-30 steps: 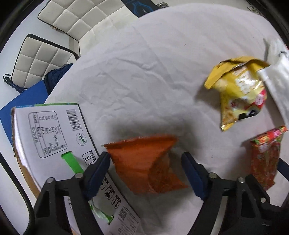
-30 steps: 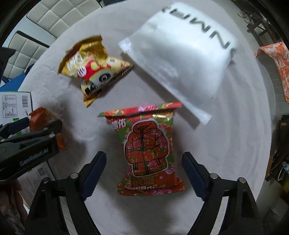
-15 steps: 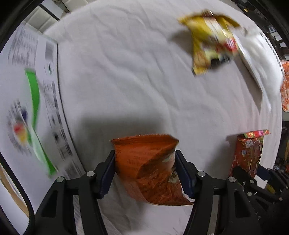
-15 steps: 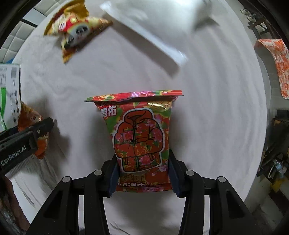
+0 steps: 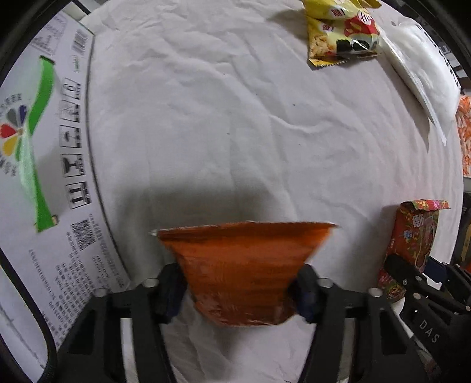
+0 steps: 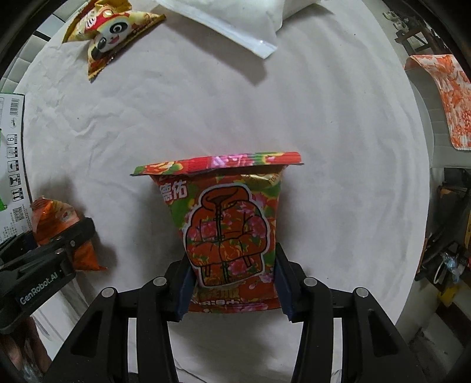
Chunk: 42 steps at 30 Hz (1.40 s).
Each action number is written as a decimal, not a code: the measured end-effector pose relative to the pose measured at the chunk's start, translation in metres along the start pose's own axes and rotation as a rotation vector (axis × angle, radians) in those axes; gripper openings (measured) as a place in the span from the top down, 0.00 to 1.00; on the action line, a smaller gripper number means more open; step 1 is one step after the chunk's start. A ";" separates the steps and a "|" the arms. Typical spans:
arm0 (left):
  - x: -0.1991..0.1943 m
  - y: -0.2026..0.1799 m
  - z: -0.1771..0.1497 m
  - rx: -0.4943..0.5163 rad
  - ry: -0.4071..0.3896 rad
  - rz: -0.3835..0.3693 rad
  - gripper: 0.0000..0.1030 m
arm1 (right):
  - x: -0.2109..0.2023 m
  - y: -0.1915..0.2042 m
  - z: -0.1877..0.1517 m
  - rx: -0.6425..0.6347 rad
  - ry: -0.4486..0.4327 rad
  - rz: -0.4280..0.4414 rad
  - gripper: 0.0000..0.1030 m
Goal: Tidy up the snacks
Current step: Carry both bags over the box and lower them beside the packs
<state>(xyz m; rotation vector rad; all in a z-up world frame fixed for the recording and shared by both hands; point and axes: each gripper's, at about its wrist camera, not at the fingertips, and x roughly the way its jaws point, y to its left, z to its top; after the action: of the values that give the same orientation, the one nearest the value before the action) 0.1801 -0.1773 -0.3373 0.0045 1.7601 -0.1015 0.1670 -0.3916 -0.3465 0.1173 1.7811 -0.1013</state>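
Observation:
My left gripper (image 5: 238,290) is shut on an orange snack bag (image 5: 241,265), held above the white tablecloth. My right gripper (image 6: 232,290) is shut on a red floral snack bag (image 6: 226,227) with a jacket picture, squeezed at its lower end. From the right wrist view the orange bag (image 6: 56,224) and the left gripper (image 6: 53,253) show at the left edge. From the left wrist view the floral bag (image 5: 412,238) stands at the right. A yellow panda snack bag (image 5: 341,32) (image 6: 109,35) lies at the far side of the table.
A white printed cardboard box (image 5: 41,165) (image 6: 11,165) sits along the table's left side. A white plastic pouch (image 5: 424,76) (image 6: 241,20) lies at the far right next to the yellow bag. An orange patterned cloth (image 6: 441,100) hangs beyond the table's right edge.
Both grippers went from open around their bags to shut on them. Both bags now sit higher above the cloth, and the views have tilted and shifted.

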 end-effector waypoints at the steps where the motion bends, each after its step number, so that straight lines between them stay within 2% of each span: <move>1: 0.001 0.001 -0.003 -0.002 -0.004 -0.003 0.61 | 0.001 0.000 -0.001 0.004 0.000 0.003 0.51; 6: -0.013 0.009 -0.004 -0.017 -0.059 -0.007 0.62 | -0.006 0.004 -0.001 -0.001 -0.028 -0.005 0.54; 11: -0.046 0.007 -0.032 0.000 -0.161 -0.020 0.62 | -0.035 0.006 -0.013 -0.021 -0.079 0.025 0.54; 16: -0.090 0.014 -0.058 0.004 -0.260 -0.048 0.62 | -0.075 0.017 -0.040 -0.065 -0.155 0.050 0.54; 19: -0.123 0.035 -0.067 -0.010 -0.325 -0.063 0.62 | -0.105 0.031 -0.057 -0.096 -0.201 0.069 0.54; 21: -0.141 0.034 -0.062 -0.012 -0.352 -0.065 0.62 | -0.129 0.041 -0.069 -0.120 -0.233 0.075 0.54; 23: -0.176 0.039 -0.061 -0.021 -0.389 -0.066 0.62 | -0.150 0.051 -0.079 -0.145 -0.265 0.086 0.54; 24: -0.186 0.049 -0.073 -0.025 -0.405 -0.068 0.62 | -0.162 0.059 -0.081 -0.155 -0.277 0.090 0.54; 26: -0.201 0.052 -0.074 -0.038 -0.434 -0.075 0.62 | -0.178 0.069 -0.094 -0.180 -0.302 0.106 0.54; 32: -0.249 0.091 -0.103 -0.085 -0.507 -0.088 0.62 | -0.217 0.108 -0.114 -0.246 -0.355 0.154 0.54; 37: -0.272 0.127 -0.118 -0.125 -0.544 -0.095 0.62 | -0.238 0.146 -0.122 -0.300 -0.377 0.191 0.54; 42: -0.279 0.173 -0.123 -0.177 -0.554 -0.088 0.62 | -0.245 0.188 -0.116 -0.336 -0.374 0.234 0.54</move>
<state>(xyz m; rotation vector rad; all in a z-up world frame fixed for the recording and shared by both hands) 0.1231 0.0191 -0.0524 -0.2113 1.2099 -0.0074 0.1313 -0.1957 -0.0832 0.0592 1.3776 0.3249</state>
